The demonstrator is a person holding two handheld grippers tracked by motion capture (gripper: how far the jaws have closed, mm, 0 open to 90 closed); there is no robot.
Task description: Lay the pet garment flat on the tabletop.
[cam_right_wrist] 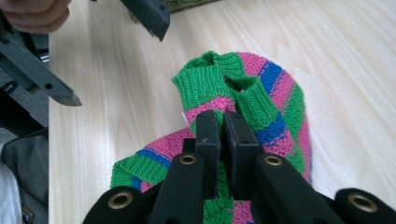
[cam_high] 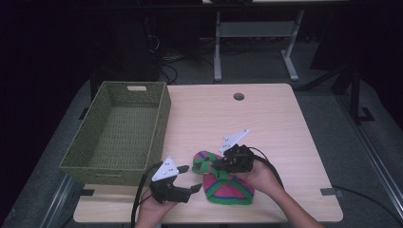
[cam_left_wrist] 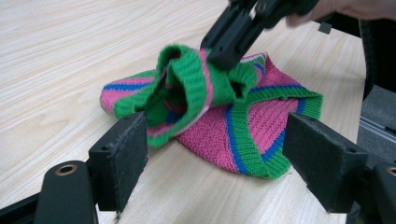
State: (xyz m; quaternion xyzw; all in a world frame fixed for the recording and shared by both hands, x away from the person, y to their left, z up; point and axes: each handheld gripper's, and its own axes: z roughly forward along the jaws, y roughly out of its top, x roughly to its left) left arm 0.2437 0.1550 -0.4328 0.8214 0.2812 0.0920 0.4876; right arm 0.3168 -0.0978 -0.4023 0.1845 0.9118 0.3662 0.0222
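A light wooden table [cam_high: 266, 118] carries a green woven basket [cam_high: 119, 133] along its left side and a small knitted sweater [cam_high: 228, 187] striped in pink, green and blue near the front edge, a little right of the table's middle. The basket stands apart from the sweater, its near right corner just beside the left gripper [cam_high: 187, 190]. The far half and the right side of the table are bare wood, broken only by a round cable hole [cam_high: 239, 96] near the far edge, so open room lies ahead and to the right; the front edge runs just beside the sweater's near hem.

The right gripper [cam_right_wrist: 223, 122] comes in from the right, held in the person's right hand [cam_high: 263, 175], and points left and downward onto the sweater's upper part. Its fingers [cam_right_wrist: 208, 133] are pressed together on a fold of the knit beside the green ribbed cuff, with only a thin gap between the pads, and that pinched part is raised above the rest, which lies flat on the table. In the left gripper view the same gripper reaches down from the top onto the bunched green rib.

The left gripper sits low at the front edge, held in the left hand [cam_high: 152, 209], pointing right toward the sweater. Its fingers [cam_left_wrist: 119, 158] are spread wide, one at each side of the garment's near edge, gripping nothing.
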